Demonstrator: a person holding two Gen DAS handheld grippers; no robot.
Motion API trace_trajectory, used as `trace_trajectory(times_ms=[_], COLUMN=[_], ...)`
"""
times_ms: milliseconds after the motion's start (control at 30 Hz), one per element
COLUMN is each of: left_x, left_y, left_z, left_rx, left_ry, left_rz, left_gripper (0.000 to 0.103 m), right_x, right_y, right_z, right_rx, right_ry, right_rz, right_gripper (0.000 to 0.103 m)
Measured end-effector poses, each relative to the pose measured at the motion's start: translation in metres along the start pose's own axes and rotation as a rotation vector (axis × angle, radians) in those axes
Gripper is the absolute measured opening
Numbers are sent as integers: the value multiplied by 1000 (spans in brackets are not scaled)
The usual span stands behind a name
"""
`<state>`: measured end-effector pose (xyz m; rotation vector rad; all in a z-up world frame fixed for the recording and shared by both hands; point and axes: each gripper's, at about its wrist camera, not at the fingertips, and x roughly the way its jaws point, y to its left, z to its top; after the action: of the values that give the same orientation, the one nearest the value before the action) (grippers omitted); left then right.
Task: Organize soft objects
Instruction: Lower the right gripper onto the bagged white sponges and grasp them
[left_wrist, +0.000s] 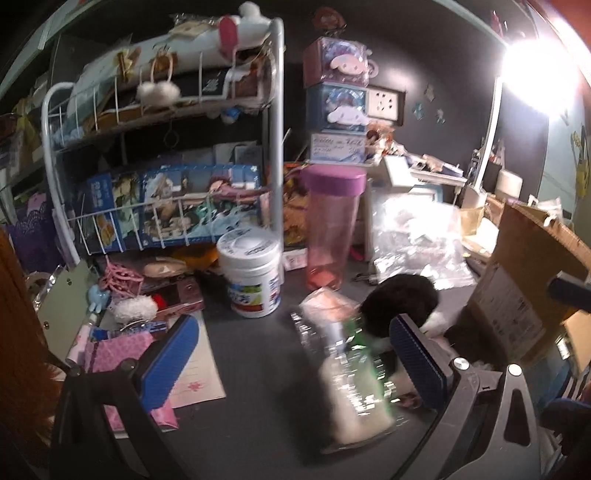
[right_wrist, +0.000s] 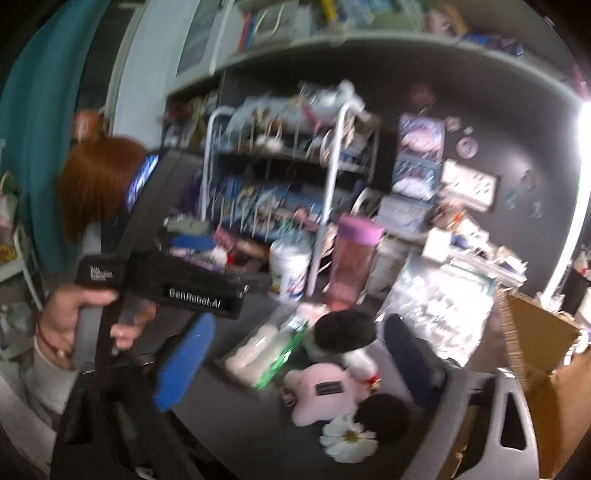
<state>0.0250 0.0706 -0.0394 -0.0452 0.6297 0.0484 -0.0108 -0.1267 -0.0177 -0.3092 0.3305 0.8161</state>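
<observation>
In the left wrist view my left gripper (left_wrist: 295, 356) is open above the dark desk. A blurred clear packet (left_wrist: 347, 373) with white and green contents lies between its blue fingers (left_wrist: 173, 354), nearer the right one. A black and white plush (left_wrist: 399, 306) sits just behind that finger. In the right wrist view my right gripper (right_wrist: 299, 362) is open around a heap of soft things: a pink plush (right_wrist: 321, 391), a black plush (right_wrist: 343, 328), a white fabric flower (right_wrist: 347, 439) and the packet (right_wrist: 266, 350). Its pads touch none of them.
A cardboard box (left_wrist: 524, 295) stands at the right. A pink tumbler (left_wrist: 332, 229), a white jar (left_wrist: 251, 273) and a wire rack (left_wrist: 166, 166) full of boxes crowd the back. Crumpled plastic bags (left_wrist: 417, 236) lie behind the plush. A hand (right_wrist: 88, 314) holds the other gripper's black body at left.
</observation>
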Motion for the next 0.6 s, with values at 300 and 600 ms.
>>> trace_trajectory(times_ms=[300, 600], left_x=[26, 39], left_y=[33, 55], left_z=[-16, -23], left_rx=[-17, -44], left_ry=[16, 8], left_rz=[-48, -137], left_gripper=[103, 103], right_x=[89, 145], right_y=[8, 8], right_z=[-18, -29], right_rx=[136, 240], right_ry=[237, 383], right_rz=[154, 139], right_gripper=[77, 77])
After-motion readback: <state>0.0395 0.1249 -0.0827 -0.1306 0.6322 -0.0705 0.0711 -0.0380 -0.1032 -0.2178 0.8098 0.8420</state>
